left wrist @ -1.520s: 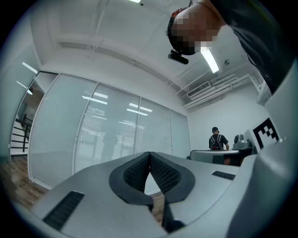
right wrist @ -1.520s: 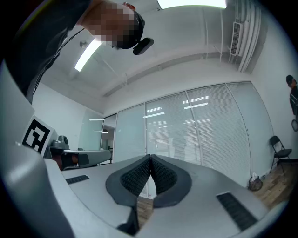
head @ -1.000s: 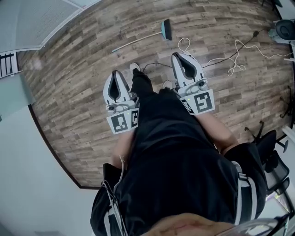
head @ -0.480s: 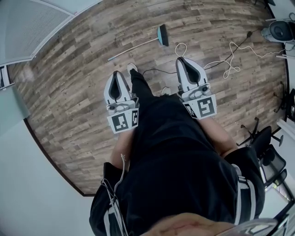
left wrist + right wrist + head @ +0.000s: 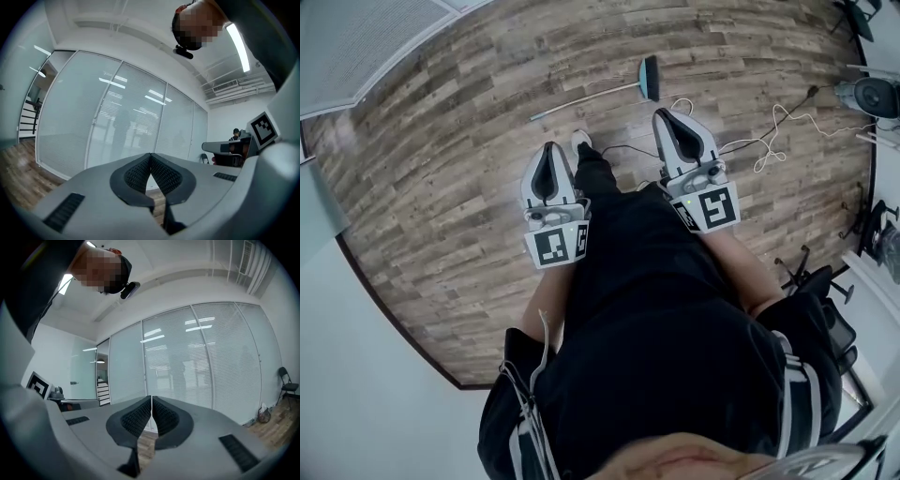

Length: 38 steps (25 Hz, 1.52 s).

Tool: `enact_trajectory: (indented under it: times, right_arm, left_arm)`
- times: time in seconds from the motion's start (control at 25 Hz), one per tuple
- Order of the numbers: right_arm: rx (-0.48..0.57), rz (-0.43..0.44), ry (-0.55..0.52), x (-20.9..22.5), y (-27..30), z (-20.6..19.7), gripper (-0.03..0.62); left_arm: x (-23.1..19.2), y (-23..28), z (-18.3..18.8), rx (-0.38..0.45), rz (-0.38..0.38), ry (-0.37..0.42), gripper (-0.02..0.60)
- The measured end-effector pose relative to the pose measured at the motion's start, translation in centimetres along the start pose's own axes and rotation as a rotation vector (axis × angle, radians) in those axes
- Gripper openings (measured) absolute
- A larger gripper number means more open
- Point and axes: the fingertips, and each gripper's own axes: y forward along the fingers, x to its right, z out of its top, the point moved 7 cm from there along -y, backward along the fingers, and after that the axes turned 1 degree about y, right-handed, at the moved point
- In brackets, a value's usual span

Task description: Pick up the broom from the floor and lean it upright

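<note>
Both grippers have been carried forward with the person over the last second, and the broom [image 5: 591,98] now lies closer ahead of them than it did. Nearest, seen from above, the person's dark clothing fills the lower middle of the head view, with an arm out to each side. Left gripper [image 5: 548,148] is held beside the forward leg, its marker cube [image 5: 555,246] at the rear; its own view shows the jaws of this gripper [image 5: 151,159] clenched together with nothing between them. Right gripper [image 5: 667,114] reaches a little further ahead, and its view likewise shows the jaws [image 5: 151,401] pressed tight on nothing. Both point level toward a glass partition with blinds [image 5: 117,126]. A pale shoe [image 5: 579,141] stands between the two grippers on the wood-plank floor [image 5: 441,178]. A loose white cable [image 5: 778,127] trails over the boards to the right. Beyond the grippers the broom rests flat on the floor, apart from both, its teal head just past the right gripper's tips and its thin handle running off leftward
</note>
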Motion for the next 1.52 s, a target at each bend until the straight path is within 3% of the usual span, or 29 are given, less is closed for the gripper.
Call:
enact_trajectory:
  times: [0.2, 0.4, 0.56, 0.72, 1.04, 1.52]
  right_arm:
    - [-0.044, -0.012, -0.025, -0.9, 4.8, -0.3, 0.021]
    - [-0.079, -0.055, -0.017, -0.9, 7.3, -0.3, 0.021]
    - [-0.102, -0.060, -0.009, -0.8, 8.3, -0.8, 0.021]
    - [-0.135, -0.013, -0.019, -0.8, 9.8, -1.9, 0.021]
    - [-0.196, 0.093, 0.029, -0.8, 12.9, -4.2, 0.021]
    - [-0.397, 0.302, -0.129, 3.7, 13.6, -12.4, 0.021]
  left_arm:
    - [-4.0, 2.6, 0.2, -0.007, -0.039, -0.014, 0.020]
    - [-7.5, 4.9, 0.4, -0.002, -0.020, -0.030, 0.020]
    - [-10.2, 5.4, 0.6, 0.015, 0.040, -0.030, 0.020]
    - [-10.9, 4.7, 0.2, 0.006, 0.056, 0.001, 0.020]
    - [-11.3, 3.3, -1.3, -0.028, 0.163, -0.034, 0.020]
    - [-7.1, 4.9, -5.0, -0.126, 0.299, -0.043, 0.020]
